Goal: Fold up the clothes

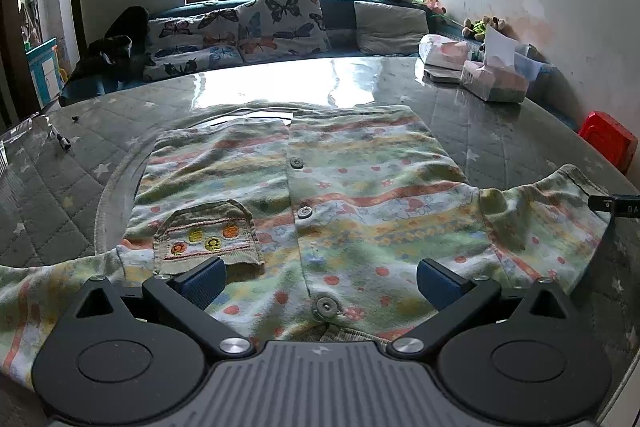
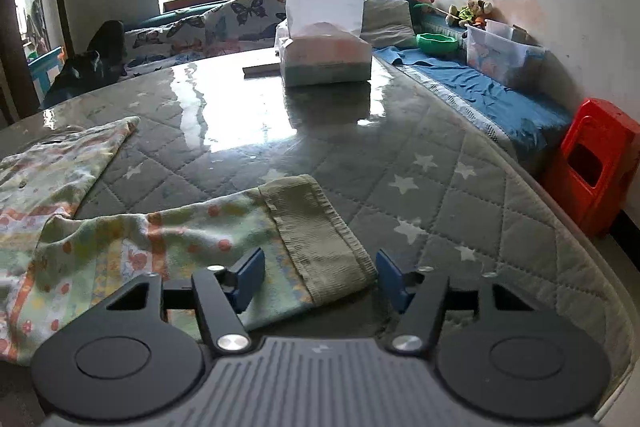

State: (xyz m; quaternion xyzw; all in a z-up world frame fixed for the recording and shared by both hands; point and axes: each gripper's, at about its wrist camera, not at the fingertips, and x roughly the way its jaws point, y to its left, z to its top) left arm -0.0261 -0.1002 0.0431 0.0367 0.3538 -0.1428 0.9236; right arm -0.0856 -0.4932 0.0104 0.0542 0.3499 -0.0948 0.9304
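A pastel striped, buttoned child's cotton shirt [image 1: 312, 203] lies flat, face up, on the grey star-quilted table [image 2: 440, 187]. Left tongs [image 1: 318, 281] hover open over its chest. Right tongs [image 2: 320, 277] straddle the ribbed olive sleeve cuff [image 2: 320, 235], apparently unclamped. Likely next: pinch the cuff, fold inward.

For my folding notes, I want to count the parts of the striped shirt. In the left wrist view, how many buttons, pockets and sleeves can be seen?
Buttons: 3
Pockets: 1
Sleeves: 2
Total: 6
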